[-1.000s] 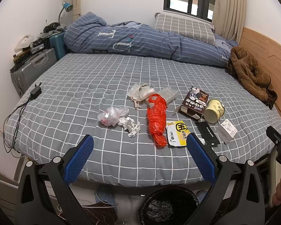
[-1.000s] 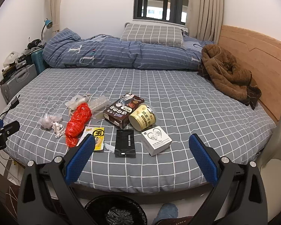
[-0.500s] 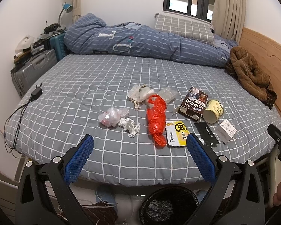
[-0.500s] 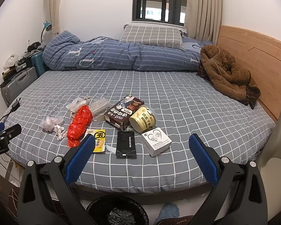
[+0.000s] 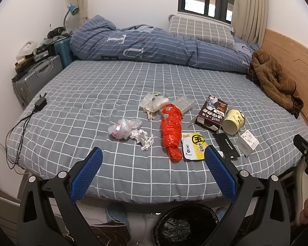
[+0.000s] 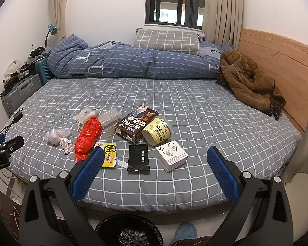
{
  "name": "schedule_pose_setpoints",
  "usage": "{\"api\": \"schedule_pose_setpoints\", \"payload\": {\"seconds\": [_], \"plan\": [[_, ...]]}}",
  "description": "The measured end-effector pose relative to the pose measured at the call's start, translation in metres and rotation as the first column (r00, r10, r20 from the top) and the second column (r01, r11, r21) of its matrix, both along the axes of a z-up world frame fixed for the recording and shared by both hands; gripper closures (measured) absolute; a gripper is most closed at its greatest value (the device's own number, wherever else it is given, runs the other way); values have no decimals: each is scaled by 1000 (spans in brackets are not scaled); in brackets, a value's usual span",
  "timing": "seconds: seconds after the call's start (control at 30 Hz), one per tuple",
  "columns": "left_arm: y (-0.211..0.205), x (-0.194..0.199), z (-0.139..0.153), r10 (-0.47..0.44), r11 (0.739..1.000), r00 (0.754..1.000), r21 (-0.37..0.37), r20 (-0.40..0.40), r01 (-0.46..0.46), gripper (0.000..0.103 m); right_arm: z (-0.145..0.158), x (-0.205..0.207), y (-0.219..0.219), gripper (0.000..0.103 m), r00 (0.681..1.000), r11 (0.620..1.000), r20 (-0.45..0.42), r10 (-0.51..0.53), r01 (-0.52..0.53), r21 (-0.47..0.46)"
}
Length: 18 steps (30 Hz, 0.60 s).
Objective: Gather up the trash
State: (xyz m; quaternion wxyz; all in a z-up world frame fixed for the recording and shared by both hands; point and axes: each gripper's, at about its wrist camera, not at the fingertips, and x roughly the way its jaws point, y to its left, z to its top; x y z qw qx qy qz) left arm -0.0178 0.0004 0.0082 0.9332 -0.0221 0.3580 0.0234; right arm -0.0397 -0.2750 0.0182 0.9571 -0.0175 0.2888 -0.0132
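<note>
Trash, on the bed (image 5: pixel 76 102), near edge: red bag (image 5: pixel 171 132), long axis near-to-far; tissue (image 5: pixel 142 138) just left of it; yellow wrapper (image 5: pixel 194 148) touching its right side; black pouch (image 6: pixel 138 158), white box (image 6: pixel 171 155), cup (image 6: pixel 157 133), brown carton (image 6: pixel 136 124) further right.

Bin (image 5: pixel 184 224): on the floor below you.

Your left gripper (image 5: pixel 152 172): wide open, empty, straight before the bag and nearer to it.

Your right gripper (image 6: pixel 154 171): wide open, empty, before pouch and box.
</note>
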Motion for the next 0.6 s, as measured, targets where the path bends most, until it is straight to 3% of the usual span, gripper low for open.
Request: {"api": "schedule_pose_setpoints", "payload": {"seconds": [0.6], "plan": [[3, -2, -2, -2, 1000, 1000, 3, -5, 2, 6, 0, -1, 3, 7, 1000, 1000, -2, 20, -20, 1]]}}
